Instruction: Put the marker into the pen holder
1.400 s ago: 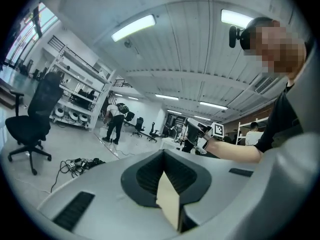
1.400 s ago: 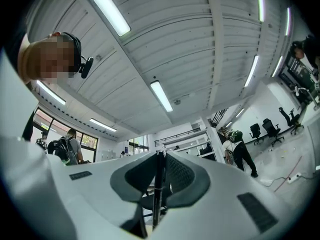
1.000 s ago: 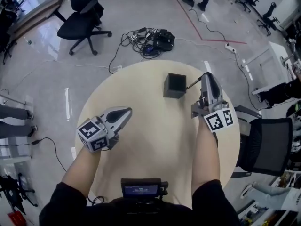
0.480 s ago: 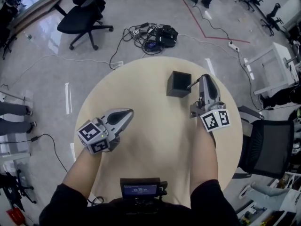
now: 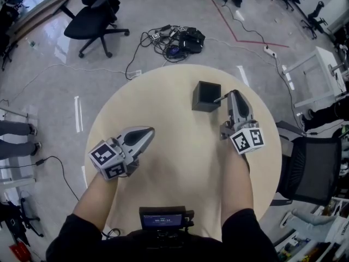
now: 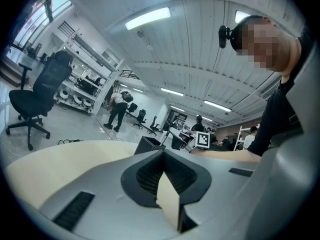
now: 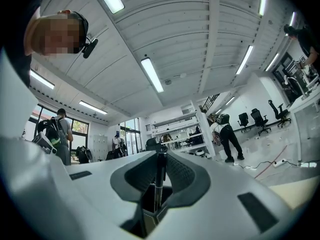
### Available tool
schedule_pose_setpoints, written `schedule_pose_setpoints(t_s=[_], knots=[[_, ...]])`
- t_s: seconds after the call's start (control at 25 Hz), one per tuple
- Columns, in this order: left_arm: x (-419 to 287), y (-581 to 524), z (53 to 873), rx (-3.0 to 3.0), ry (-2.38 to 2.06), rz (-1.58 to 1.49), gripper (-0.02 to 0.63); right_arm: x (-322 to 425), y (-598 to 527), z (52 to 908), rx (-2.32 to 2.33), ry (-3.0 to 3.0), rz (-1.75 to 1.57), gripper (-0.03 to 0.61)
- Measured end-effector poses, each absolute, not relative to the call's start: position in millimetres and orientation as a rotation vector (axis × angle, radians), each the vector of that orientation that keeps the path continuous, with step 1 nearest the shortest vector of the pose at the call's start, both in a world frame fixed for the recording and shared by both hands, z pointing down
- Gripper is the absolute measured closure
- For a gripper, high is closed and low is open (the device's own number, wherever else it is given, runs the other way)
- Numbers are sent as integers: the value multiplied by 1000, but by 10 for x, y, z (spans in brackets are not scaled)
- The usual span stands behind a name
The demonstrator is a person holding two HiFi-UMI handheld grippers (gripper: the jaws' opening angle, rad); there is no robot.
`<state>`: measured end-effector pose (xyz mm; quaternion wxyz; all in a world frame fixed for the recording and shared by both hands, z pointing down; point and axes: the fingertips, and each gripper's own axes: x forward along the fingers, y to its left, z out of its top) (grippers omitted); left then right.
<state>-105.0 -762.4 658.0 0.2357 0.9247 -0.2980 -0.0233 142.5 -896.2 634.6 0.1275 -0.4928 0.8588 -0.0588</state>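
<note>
A black square pen holder (image 5: 205, 96) stands on the far middle of the round beige table (image 5: 180, 162). My right gripper (image 5: 232, 94) is just right of it, shut on a thin dark marker (image 5: 220, 98) whose tip points left and reaches the holder's right rim. In the right gripper view the marker (image 7: 159, 184) stands upright between the jaws of the right gripper (image 7: 160, 156). My left gripper (image 5: 146, 131) rests low over the table's left side, shut with nothing in it. The left gripper view shows the left gripper (image 6: 162, 151) with the pen holder (image 6: 148, 145) beyond.
A black device (image 5: 163, 218) sits at the table's near edge. A black chair (image 5: 305, 168) stands close on the right, another office chair (image 5: 92, 15) far left. Cables and boxes (image 5: 174, 40) lie on the floor behind the table.
My right gripper has edged left with the marker, bringing its tip closer to the holder's right rim. The left gripper has stayed put.
</note>
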Motion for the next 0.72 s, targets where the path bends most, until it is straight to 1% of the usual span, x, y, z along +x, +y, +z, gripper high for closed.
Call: schedule_pose_setpoints(t_s=[0.4, 0.44, 0.48, 0.52, 0.72], knots=[[-999, -7598, 6568, 2533, -804, -88, 618, 1319, -8860, 6469, -1384, 2579, -195, 517], [-999, -7593, 6570, 2538, -797, -96, 618, 1338, -8849, 6443, -1384, 2564, -199, 506], [-1004, -7588, 6576, 2539, -796, -96, 618, 1357, -8832, 6415, -1382, 2550, -205, 469], [-1015, -7581, 6584, 2537, -799, -88, 618, 1369, -8805, 6388, -1378, 2539, -210, 457], [-1153, -7493, 6567, 2522, -840, -46, 618, 1377, -8533, 6237, -1348, 2546, -202, 453]])
